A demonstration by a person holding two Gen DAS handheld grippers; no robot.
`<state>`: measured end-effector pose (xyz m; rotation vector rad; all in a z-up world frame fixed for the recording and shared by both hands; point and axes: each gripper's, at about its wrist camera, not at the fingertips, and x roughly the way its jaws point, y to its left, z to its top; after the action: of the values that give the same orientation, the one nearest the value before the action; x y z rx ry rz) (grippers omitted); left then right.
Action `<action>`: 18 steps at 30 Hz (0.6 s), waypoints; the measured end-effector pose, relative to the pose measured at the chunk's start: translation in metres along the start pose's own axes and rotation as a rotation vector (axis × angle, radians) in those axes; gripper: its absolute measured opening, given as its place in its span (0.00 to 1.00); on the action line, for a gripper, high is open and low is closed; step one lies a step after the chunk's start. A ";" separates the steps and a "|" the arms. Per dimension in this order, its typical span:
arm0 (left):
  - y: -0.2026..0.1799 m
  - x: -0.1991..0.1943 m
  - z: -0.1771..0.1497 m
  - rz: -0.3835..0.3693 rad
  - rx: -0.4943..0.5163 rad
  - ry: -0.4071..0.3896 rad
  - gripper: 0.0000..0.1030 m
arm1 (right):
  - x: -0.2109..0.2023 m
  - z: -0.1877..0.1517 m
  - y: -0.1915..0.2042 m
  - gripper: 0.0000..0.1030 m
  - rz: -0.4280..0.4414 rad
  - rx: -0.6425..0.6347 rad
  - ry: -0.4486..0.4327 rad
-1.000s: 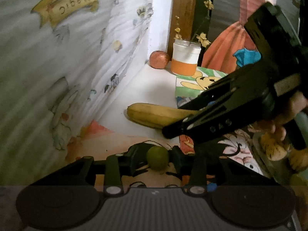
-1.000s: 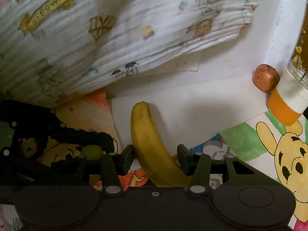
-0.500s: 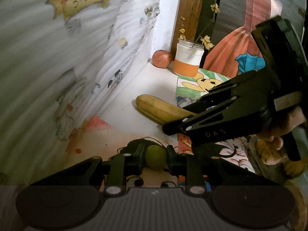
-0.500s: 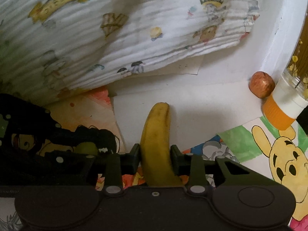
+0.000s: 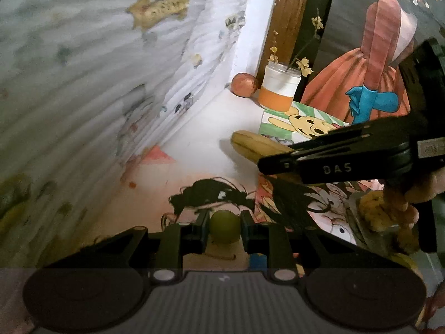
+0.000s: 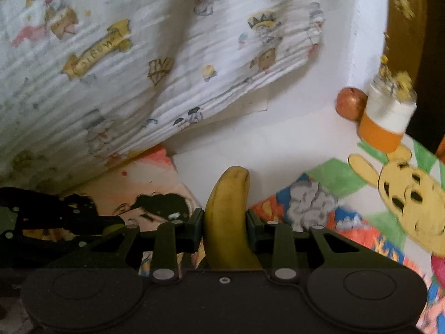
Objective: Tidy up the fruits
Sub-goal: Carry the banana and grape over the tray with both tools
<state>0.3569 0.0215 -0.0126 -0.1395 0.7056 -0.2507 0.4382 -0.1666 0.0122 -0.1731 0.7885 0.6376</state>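
A small round green fruit (image 5: 224, 229) sits between the pads of my left gripper (image 5: 224, 222), which is shut on it low over a coloured drawing. My right gripper (image 6: 224, 222) is shut on a yellow banana (image 6: 230, 192), whose tip points away over the white surface. In the left wrist view the right gripper's black body (image 5: 333, 164) crosses from the right, with the banana (image 5: 250, 146) sticking out past it. The left gripper (image 6: 69, 220) shows at the left edge of the right wrist view.
A reddish round fruit (image 5: 244, 85) lies in the far corner beside a jar (image 5: 279, 91) with an orange band and yellow flowers. A printed cloth (image 5: 83, 83) hangs along the left. Cartoon drawings (image 5: 300, 122) cover the surface. A hand (image 5: 417, 192) holds the right gripper.
Both grippers' jaws closed, the left onto the green fruit and the right onto the banana. The banana turned from slanted to straight between the right pads, and both views shifted.
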 end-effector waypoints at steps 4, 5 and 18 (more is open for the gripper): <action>-0.005 -0.015 -0.004 0.006 -0.012 -0.009 0.25 | -0.021 -0.011 0.001 0.33 0.029 0.051 -0.013; -0.006 -0.019 -0.005 0.009 -0.013 -0.012 0.25 | -0.027 -0.014 0.001 0.33 0.037 0.065 -0.019; -0.038 -0.055 -0.020 0.001 -0.035 -0.048 0.25 | -0.111 -0.049 -0.005 0.33 0.053 0.185 -0.147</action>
<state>0.2971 -0.0014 0.0147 -0.1783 0.6623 -0.2328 0.3525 -0.2406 0.0561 0.0633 0.7077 0.6160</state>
